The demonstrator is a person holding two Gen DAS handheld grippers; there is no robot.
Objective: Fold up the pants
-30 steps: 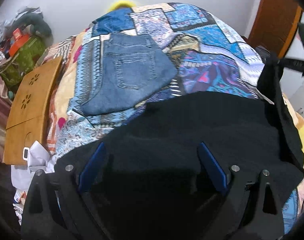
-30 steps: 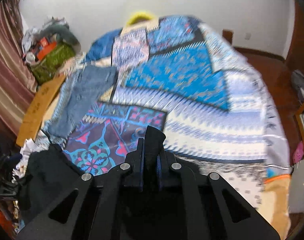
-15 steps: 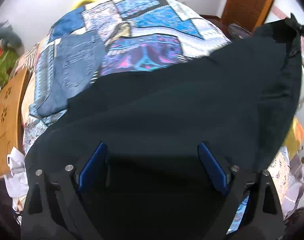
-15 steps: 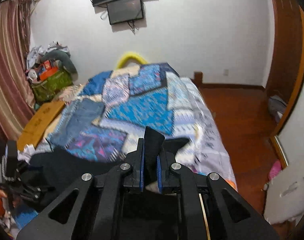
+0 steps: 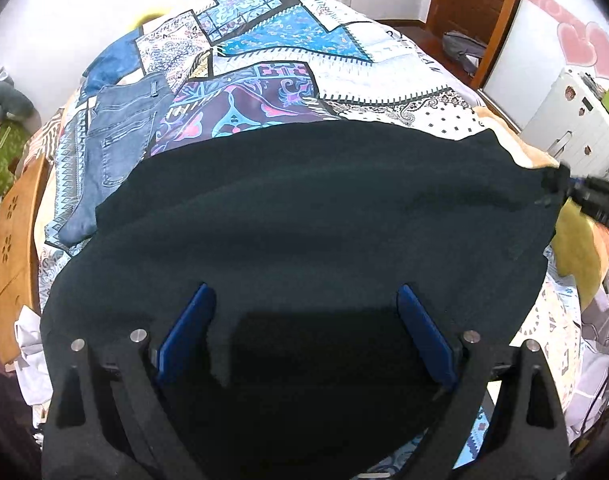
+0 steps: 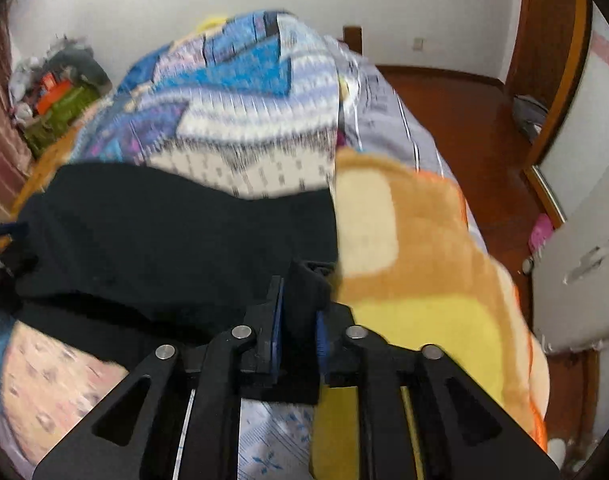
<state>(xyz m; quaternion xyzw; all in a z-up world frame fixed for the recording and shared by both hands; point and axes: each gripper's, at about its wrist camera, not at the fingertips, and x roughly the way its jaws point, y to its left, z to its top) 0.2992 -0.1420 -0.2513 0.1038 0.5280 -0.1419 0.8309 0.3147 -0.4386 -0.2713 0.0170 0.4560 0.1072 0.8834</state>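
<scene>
Black pants [image 5: 324, 208] lie spread across the near part of the bed and also show in the right wrist view [image 6: 156, 232]. My left gripper [image 5: 304, 312] is open, its blue pads [image 5: 184, 332] wide apart over the dark cloth; whether it touches the cloth is hard to tell. My right gripper [image 6: 298, 312] is shut on one corner of the black pants and shows at the right edge of the left wrist view [image 5: 576, 188], with the cloth stretched out toward it.
A patchwork bedspread [image 5: 288, 40] covers the bed. Folded blue jeans [image 5: 116, 140] lie at its far left. A wooden board [image 5: 12, 240] leans at the left. An orange and yellow blanket [image 6: 416, 264] lies at the bed's right. A white cabinet [image 5: 576, 120] stands right.
My right gripper has swung down toward the bed with the pants corner, spreading the black cloth flat and wide. My left gripper stays open over the cloth.
</scene>
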